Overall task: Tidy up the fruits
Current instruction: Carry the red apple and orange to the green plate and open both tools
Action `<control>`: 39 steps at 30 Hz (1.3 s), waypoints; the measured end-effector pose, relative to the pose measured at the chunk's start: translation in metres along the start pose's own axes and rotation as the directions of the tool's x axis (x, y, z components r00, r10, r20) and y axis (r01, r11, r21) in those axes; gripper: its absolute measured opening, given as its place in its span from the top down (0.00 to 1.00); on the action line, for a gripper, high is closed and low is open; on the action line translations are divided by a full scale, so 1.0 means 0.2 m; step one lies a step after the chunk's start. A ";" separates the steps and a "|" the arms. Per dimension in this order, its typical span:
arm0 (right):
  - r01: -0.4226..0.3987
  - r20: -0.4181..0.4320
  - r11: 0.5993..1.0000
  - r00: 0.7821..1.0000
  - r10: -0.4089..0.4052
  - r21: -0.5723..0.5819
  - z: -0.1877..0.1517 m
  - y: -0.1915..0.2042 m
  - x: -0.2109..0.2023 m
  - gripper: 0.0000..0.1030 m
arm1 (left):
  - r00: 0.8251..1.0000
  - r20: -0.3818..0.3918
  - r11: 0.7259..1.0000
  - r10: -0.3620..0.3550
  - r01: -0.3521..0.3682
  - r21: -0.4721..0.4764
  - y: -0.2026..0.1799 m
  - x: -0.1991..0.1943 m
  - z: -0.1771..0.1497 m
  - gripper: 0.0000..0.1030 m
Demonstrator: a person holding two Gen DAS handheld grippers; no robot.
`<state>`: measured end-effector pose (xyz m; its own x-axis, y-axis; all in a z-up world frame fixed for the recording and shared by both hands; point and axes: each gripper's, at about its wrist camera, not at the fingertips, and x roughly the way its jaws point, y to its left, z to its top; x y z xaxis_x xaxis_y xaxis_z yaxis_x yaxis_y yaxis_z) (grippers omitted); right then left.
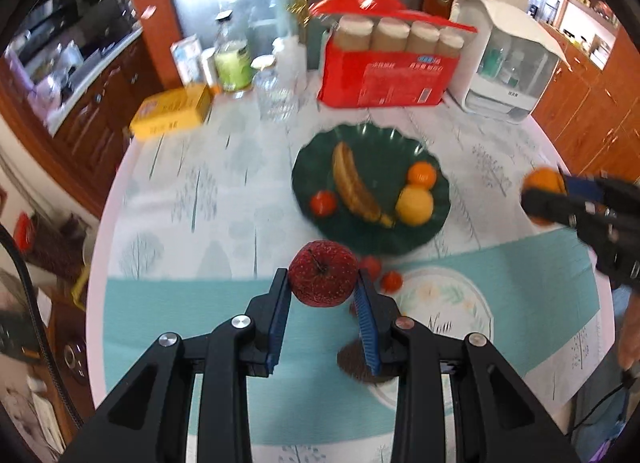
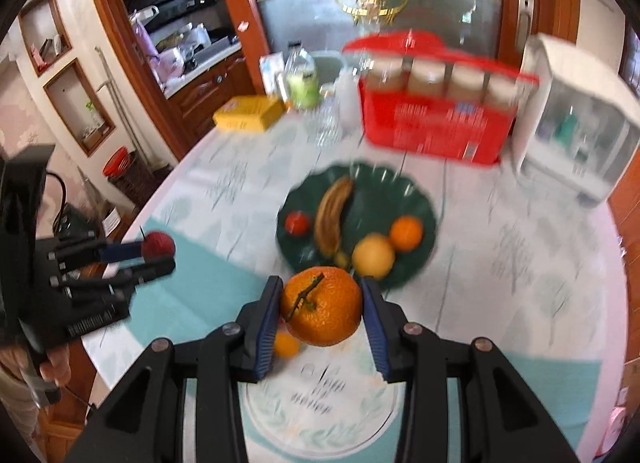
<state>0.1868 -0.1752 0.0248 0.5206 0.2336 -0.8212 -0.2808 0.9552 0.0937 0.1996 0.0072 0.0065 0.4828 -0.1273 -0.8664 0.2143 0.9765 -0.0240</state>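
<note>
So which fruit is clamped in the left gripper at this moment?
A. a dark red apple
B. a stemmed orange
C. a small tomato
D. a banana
A: the left gripper has its blue pads pressed on either side of the dark red apple, while the stemmed orange sits in the right gripper and the banana lies on the green plate.

A glossy dark green plate [image 1: 436, 199] sits on a smooth printed tablecloth [image 1: 192, 191]; wood cabinets [image 1: 588, 111] gleam.

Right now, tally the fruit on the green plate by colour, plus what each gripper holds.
On the green plate:
Orange: 1
Yellow round fruit: 1
Small red fruit: 1
Banana: 1
Held:
Left gripper, red apple: 1
Right gripper, big orange: 1
Total: 6
</note>
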 end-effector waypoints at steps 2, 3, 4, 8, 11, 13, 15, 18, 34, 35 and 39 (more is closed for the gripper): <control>0.011 0.006 1.000 1.000 -0.011 0.007 0.11 -0.03 0.01 0.62 | 1.000 -0.001 1.000 0.008 -0.008 0.024 -0.04 0.02 0.08 0.70; 0.017 0.005 1.000 1.000 -0.017 0.016 0.17 -0.05 0.03 0.62 | 1.000 -0.006 0.999 0.008 -0.007 0.033 -0.06 0.04 0.12 0.70; 0.019 0.000 0.999 1.000 -0.019 0.028 0.21 -0.07 0.06 0.62 | 1.000 -0.015 0.999 0.006 -0.005 0.040 -0.07 0.07 0.16 0.70; 0.027 -0.026 0.996 0.999 -0.024 0.085 0.31 -0.15 0.22 0.62 | 0.999 -0.054 0.999 -0.009 0.012 0.053 -0.13 0.23 0.26 0.70; 0.049 -0.053 0.992 0.998 -0.043 0.115 0.32 -0.21 0.38 0.62 | 0.997 -0.072 0.998 -0.021 0.025 0.051 -0.15 0.36 0.29 0.70; 0.060 -0.081 0.989 0.995 -0.049 0.135 0.31 -0.24 0.50 0.62 | 0.995 -0.092 0.998 -0.030 0.034 0.044 -0.16 0.46 0.30 0.70; 0.066 -0.113 0.986 0.992 -0.049 0.154 0.29 -0.29 0.62 0.61 | 0.993 -0.112 0.998 -0.034 0.039 0.042 -0.16 0.56 0.31 0.70; 0.068 -0.151 0.981 0.988 -0.041 0.180 0.26 -0.34 0.77 0.61 | 0.988 -0.148 0.998 -0.040 0.045 0.034 -0.16 0.70 0.32 0.70; 0.081 -0.229 0.982 0.973 -0.040 0.172 0.21 -0.44 1.10 0.60 | 0.961 -0.271 0.997 -0.053 0.065 0.036 -0.22 1.08 0.38 0.66; 0.080 -0.234 0.983 0.971 -0.040 0.166 0.21 -0.44 1.11 0.60 | 0.960 -0.274 0.997 -0.056 0.068 0.035 -0.22 1.08 0.38 0.60; 0.061 -0.229 0.985 0.973 -0.023 0.163 0.21 -0.43 1.10 0.59 | 0.961 -0.272 0.997 -0.053 0.066 0.040 -0.24 1.08 0.38 0.46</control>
<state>0.3590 -0.1995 -0.1402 0.3288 0.1638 -0.9301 -0.1134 0.9846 0.1333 0.3580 -0.0800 -0.1427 0.2220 -0.1266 -0.9668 0.2798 0.9581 -0.0612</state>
